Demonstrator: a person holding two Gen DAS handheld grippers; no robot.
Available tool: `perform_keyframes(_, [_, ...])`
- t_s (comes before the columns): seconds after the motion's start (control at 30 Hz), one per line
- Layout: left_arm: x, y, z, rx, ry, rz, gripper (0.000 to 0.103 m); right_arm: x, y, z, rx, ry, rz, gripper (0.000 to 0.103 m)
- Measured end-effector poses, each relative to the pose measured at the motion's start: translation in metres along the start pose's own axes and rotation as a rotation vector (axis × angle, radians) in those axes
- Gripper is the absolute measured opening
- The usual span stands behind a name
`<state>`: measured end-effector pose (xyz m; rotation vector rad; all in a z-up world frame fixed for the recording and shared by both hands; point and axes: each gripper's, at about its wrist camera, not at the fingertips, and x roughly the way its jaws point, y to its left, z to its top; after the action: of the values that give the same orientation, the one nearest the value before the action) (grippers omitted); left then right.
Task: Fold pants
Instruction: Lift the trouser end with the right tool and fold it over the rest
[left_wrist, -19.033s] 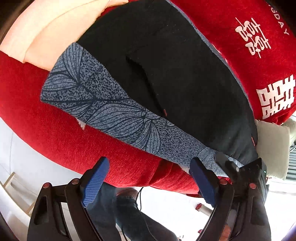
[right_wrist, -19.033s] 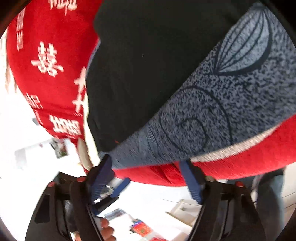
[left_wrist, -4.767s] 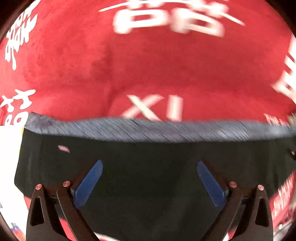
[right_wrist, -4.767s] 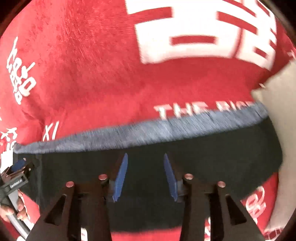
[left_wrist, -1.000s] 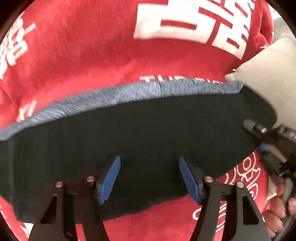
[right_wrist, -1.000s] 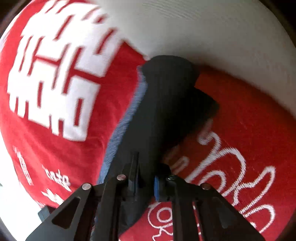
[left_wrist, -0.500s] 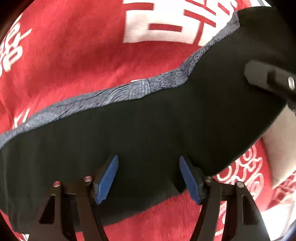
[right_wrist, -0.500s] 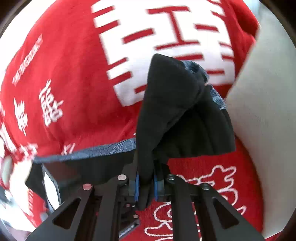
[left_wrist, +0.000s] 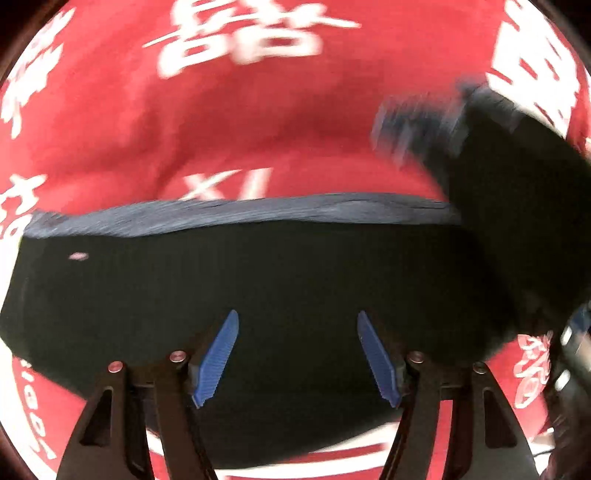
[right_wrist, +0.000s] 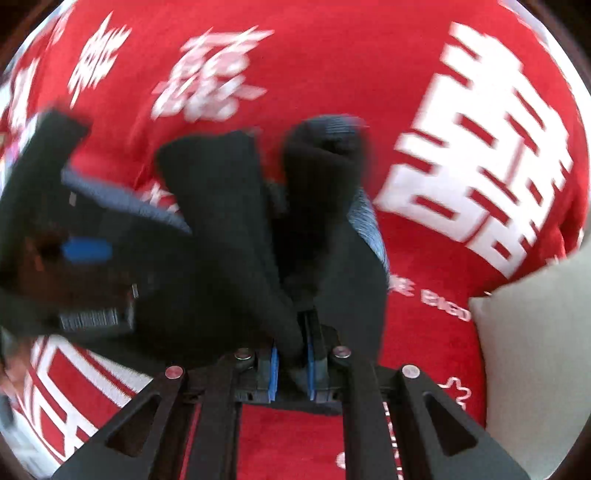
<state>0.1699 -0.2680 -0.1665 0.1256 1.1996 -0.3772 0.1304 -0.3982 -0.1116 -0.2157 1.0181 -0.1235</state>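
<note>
Red blanket (left_wrist: 258, 122) with white lettering covering the whole surface, pale cushion (right_wrist: 535, 350) sitting at its right edge.

Pants (left_wrist: 258, 295) lying as a long black band across the near part of the blanket, grey-blue patterned strip running along the far edge. Right end lifted off the blanket and bunching up, blurred in both views.

Right gripper (right_wrist: 290, 365) clamping that lifted end: jaws almost fully closed, black cloth squeezed between the blue pads (right_wrist: 273, 369). Left gripper (left_wrist: 297, 354) hovering over the middle of the band, jaws standing wide apart, gripping nothing; contact with the cloth impossible to tell.

Step in hand, by the look of it: carrying the right end across toward the left end for a crosswise fold.

Doing it well:
- keeping the clamp firm, several layers in there, slipping likely
- lifting only enough to clear the band, avoiding dragging the lower layer along
- pressing the left gripper down at the intended crease line as an anchor
- lining up the grey-blue strip on itself before letting go
- watching for twist in the bunched end, shaking flat before laying down
</note>
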Motion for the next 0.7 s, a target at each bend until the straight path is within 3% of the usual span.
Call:
perform_keyframes(0.13, [0.008, 0.04, -0.004, -0.064, 0.023, 0.058, 0.069, 0.034, 0.058, -0.016, -0.139, 0.085, -0.062, 0.016])
perform_keyframes(0.17, [0.01, 0.048, -0.005, -0.074, 0.032, 0.065, 0.069, 0.04, 0.068, -0.02, -0.171, 0.092, -0.092, 0.02])
perform_keyframes(0.23, [0.009, 0.057, -0.011, -0.082, 0.035, 0.071, 0.082, 0.045, 0.083, -0.027, -0.232, 0.092, -0.168, 0.021])
perform_keyframes(0.33, [0.006, 0.064, -0.013, -0.076, 0.026, 0.073, 0.082, 0.045, 0.096, -0.033, -0.314, 0.079, -0.253, 0.024])
perform_keyframes(0.43, [-0.001, 0.066, -0.008, -0.079, 0.027, 0.05, 0.082, 0.031, 0.089, -0.03, -0.294, 0.072, -0.193, 0.041])
perform_keyframes(0.5, [-0.008, 0.065, -0.004, -0.069, 0.03, 0.013, 0.082, 0.014, 0.073, -0.027, -0.214, 0.072, -0.108, 0.066])
perform_keyframes(0.53, [-0.014, 0.059, -0.002, -0.054, 0.032, -0.019, 0.082, 0.007, 0.061, -0.026, -0.158, 0.072, -0.061, 0.071])
perform_keyframes(0.6, [-0.021, 0.047, 0.003, -0.026, 0.032, -0.071, 0.082, -0.01, 0.032, -0.025, 0.0, 0.067, 0.027, 0.076])
perform_keyframes(0.7, [-0.031, 0.02, 0.009, 0.038, 0.03, -0.171, 0.082, -0.018, -0.004, -0.027, 0.159, 0.097, 0.084, 0.076])
